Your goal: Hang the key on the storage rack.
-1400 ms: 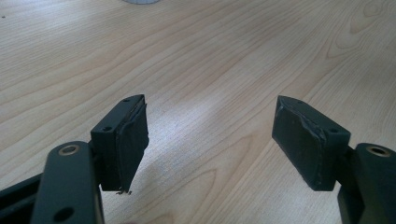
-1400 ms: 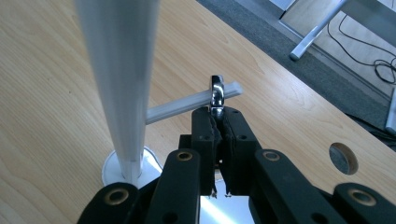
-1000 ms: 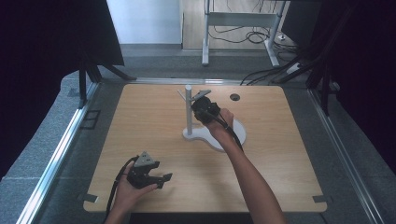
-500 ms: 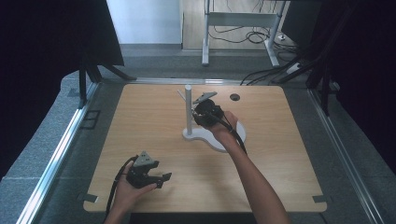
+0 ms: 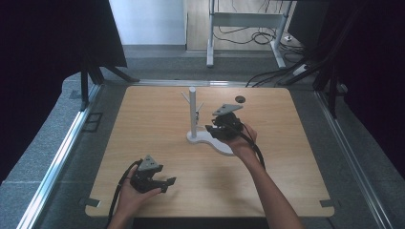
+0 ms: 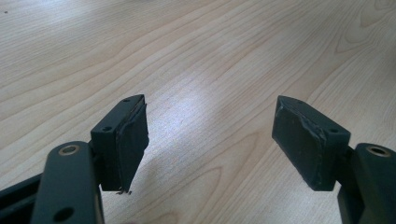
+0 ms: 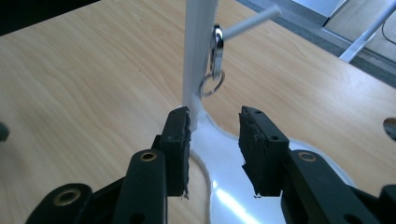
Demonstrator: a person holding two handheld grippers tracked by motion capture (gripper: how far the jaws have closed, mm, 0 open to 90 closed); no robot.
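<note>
A white stand with a tall post (image 5: 192, 107) (image 7: 198, 56) and thin side pegs (image 7: 252, 21) sits on a flat white base (image 5: 217, 143) (image 7: 224, 186) mid-table. From one peg, close to the post, hangs a metal clip with a small key ring (image 7: 213, 83). My right gripper (image 5: 214, 129) (image 7: 215, 140) is open just right of the post and low over the base, with nothing between its jaws. The ring hangs a little beyond and above its fingertips. My left gripper (image 5: 165, 183) (image 6: 210, 135) is open over bare wood near the table's front edge.
The wooden table (image 5: 143, 124) has a small dark round spot (image 5: 240, 99) (image 7: 390, 128) behind the stand. Metal rails run along both sides, and dark curtains stand left and right. Cables and a frame lie on the floor beyond the far edge.
My right gripper has drawn back from the post, moving right and toward the person. The left gripper has stayed in place.
</note>
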